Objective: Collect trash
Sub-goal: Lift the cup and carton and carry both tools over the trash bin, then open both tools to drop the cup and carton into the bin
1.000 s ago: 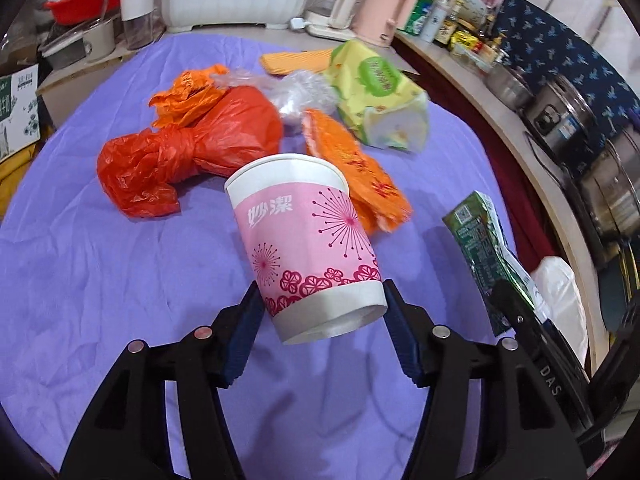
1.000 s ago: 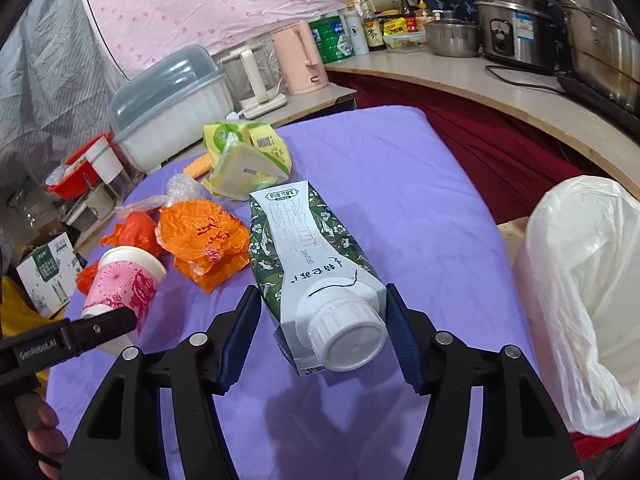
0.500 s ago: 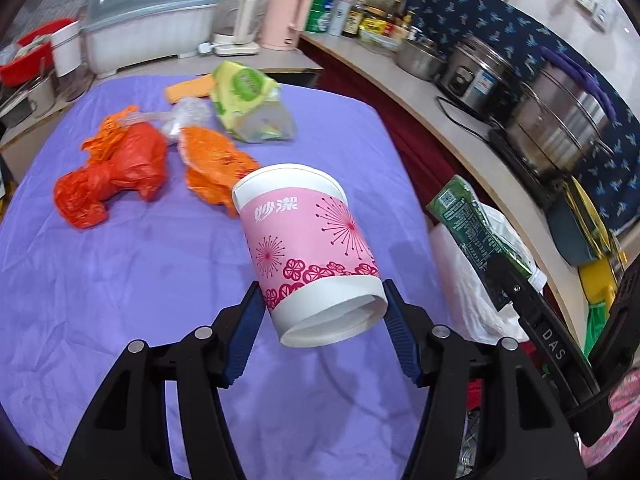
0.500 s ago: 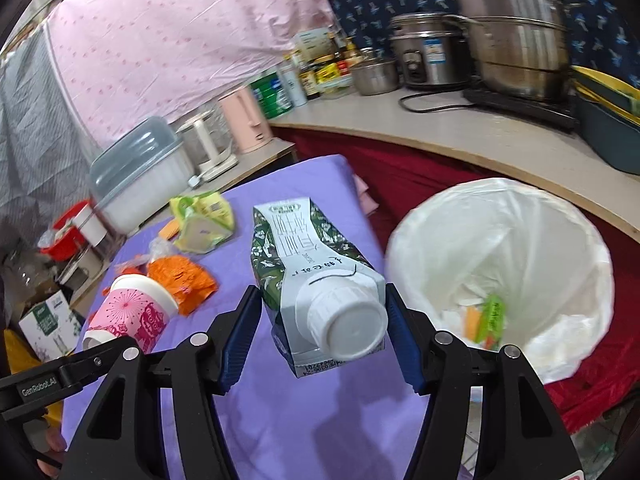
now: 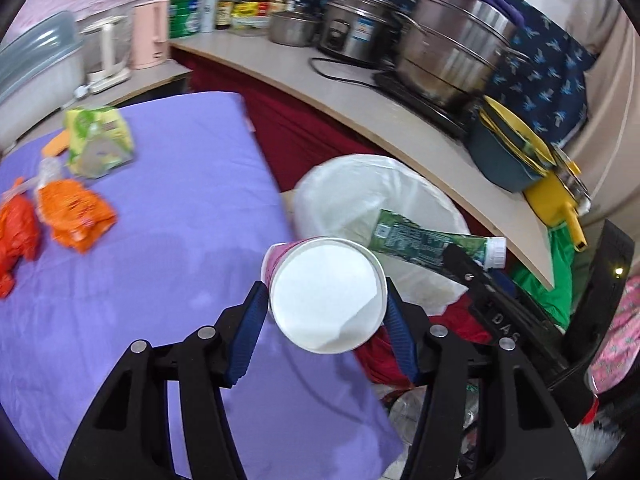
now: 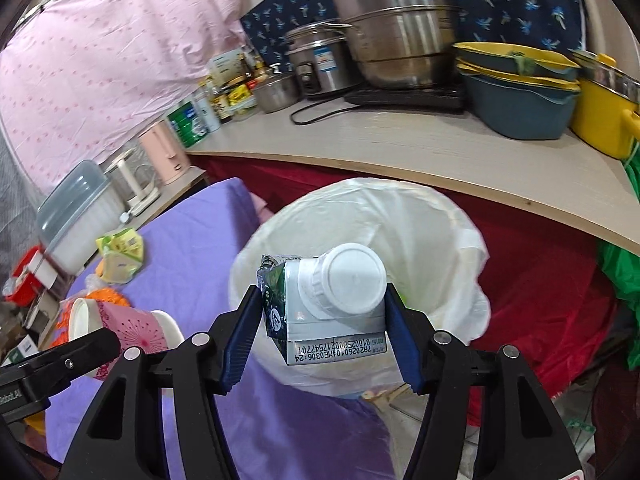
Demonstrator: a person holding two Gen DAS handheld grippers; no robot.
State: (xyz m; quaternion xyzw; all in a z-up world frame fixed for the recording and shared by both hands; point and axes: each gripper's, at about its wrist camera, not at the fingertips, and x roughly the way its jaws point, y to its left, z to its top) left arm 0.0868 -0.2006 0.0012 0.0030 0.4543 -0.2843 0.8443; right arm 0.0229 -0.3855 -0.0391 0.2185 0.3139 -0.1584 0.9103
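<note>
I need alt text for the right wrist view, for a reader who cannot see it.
The right gripper holds a green drink carton, white cap toward the camera, above a white-lined trash bin. At lower left, the left gripper holds a pink paper cup over the purple table.

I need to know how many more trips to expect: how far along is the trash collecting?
Done: nothing certain; the white-lined bin's contents are hidden. In hand: left gripper holds the pink cup, right gripper holds the green carton, over the bin. Left on the purple table: orange wrapper, red bag, green packet.
</note>
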